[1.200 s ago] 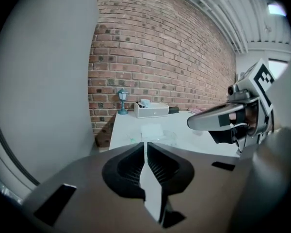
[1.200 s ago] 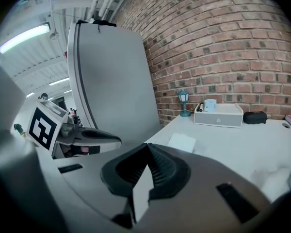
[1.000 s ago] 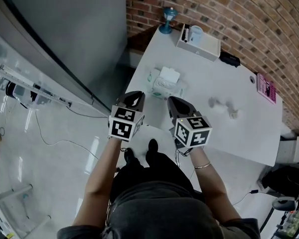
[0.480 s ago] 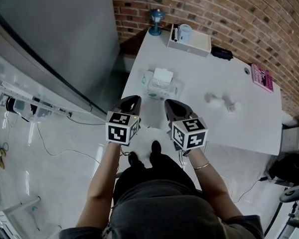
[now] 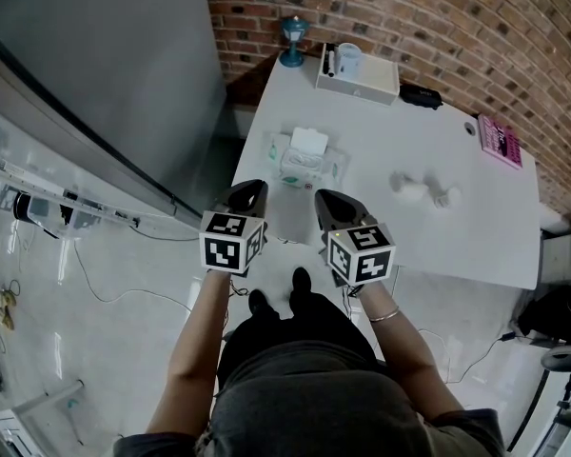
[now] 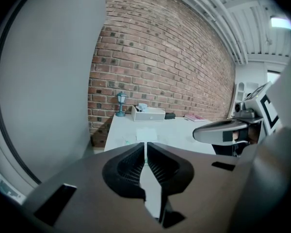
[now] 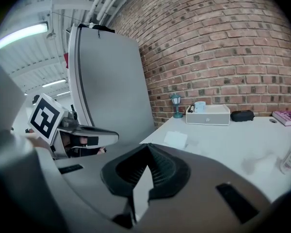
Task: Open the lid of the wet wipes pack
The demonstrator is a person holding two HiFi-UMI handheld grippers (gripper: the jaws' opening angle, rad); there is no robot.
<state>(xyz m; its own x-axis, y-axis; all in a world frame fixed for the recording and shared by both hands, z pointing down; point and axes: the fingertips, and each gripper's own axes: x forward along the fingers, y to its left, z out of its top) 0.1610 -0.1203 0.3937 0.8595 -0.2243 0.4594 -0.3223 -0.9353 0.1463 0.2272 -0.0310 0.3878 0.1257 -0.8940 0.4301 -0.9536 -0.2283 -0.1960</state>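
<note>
We judge the task to be either at its very start or already past its main step, and the pictures do not settle which. The wet wipes pack (image 5: 301, 165) lies near the left corner of the white bench (image 5: 457, 236), a little in from the near edge. A white rectangular flap (image 5: 309, 141) shows at its far side. That may be the lid swung back and open, or a closed lid or label catching the light; it is too small for us to say. Neither tool is on it. The left hand-held gripper (image 5: 250, 188) and the right hand-held gripper (image 5: 324, 197) hover side by side at the near edge of the bench, apart from the pack. Each has its jaws pressed together on nothing. If the lid is closed, what we have left is the whole job: reach in, steady the pack, catch the lid's lip and lift it. The pack lies flat, its top face up. Its long axis seems to run across our view, roughly along the near edge of the bench, with crinkled ends left and right. The white flap sits toward the brick wall (image 5: 409, 8), so we guess the lid hinges on that far side.
</note>
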